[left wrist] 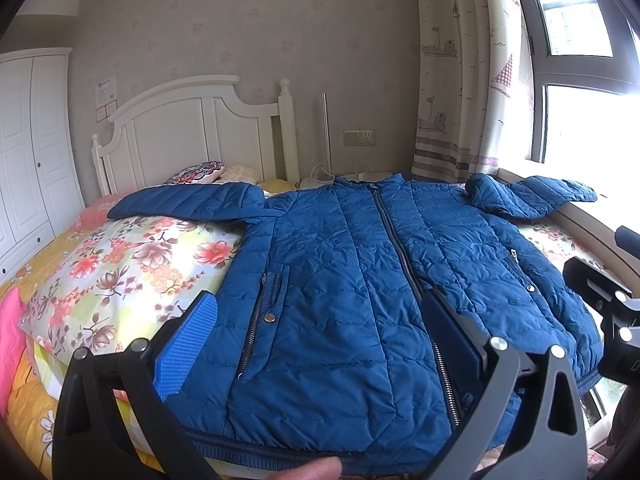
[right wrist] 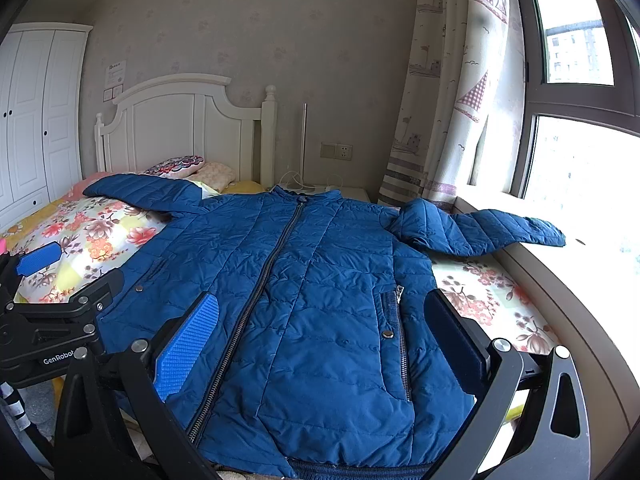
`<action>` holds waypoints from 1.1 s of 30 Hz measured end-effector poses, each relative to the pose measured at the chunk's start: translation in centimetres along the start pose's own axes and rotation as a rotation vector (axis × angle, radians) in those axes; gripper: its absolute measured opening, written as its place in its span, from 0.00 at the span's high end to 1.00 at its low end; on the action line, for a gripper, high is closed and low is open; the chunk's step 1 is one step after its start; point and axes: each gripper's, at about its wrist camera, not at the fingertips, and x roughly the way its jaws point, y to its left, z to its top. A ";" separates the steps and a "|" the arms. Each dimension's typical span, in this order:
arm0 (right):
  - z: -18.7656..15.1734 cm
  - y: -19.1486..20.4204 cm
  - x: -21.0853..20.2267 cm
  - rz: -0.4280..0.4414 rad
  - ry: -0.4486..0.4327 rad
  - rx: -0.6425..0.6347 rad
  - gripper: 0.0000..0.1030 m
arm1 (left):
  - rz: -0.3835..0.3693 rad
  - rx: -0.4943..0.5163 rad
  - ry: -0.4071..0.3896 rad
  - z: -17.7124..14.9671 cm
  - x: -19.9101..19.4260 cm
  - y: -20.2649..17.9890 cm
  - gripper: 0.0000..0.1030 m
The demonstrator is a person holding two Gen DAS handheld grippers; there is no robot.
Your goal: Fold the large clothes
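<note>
The blue quilted jacket (left wrist: 344,280) lay front-up and zipped on the bed (left wrist: 120,256), spread flat over the floral quilt, its collar toward the white headboard (left wrist: 192,128). One sleeve stretched out across the quilt toward the wardrobe side; the other sleeve (right wrist: 480,228) bunched near the shoulder and reached onto the window sill (right wrist: 592,264). My left gripper (left wrist: 320,344) hovered wide open over the lower hem, holding nothing, and my right gripper (right wrist: 320,340) hung just as open above the jacket's other half. (The hem's very edge was cut off behind my gripper frames, so I couldn't tell how it lay there.) A fingertip (left wrist: 308,470) showed blurred at the bottom of the left view. The pillows (right wrist: 188,168) by the headboard were partly hidden behind the sleeve.
</note>
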 end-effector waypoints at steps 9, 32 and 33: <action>-0.1 -0.1 0.1 0.003 0.002 0.001 0.04 | -0.002 0.001 0.002 0.0 0.0 -0.1 0.02; -0.9 -1.7 2.7 0.001 0.089 0.053 0.04 | -0.024 -0.015 0.102 0.0 2.4 0.1 0.02; -1.0 -2.1 3.2 0.004 0.100 0.063 0.04 | -0.025 -0.015 0.117 0.0 2.9 0.1 0.02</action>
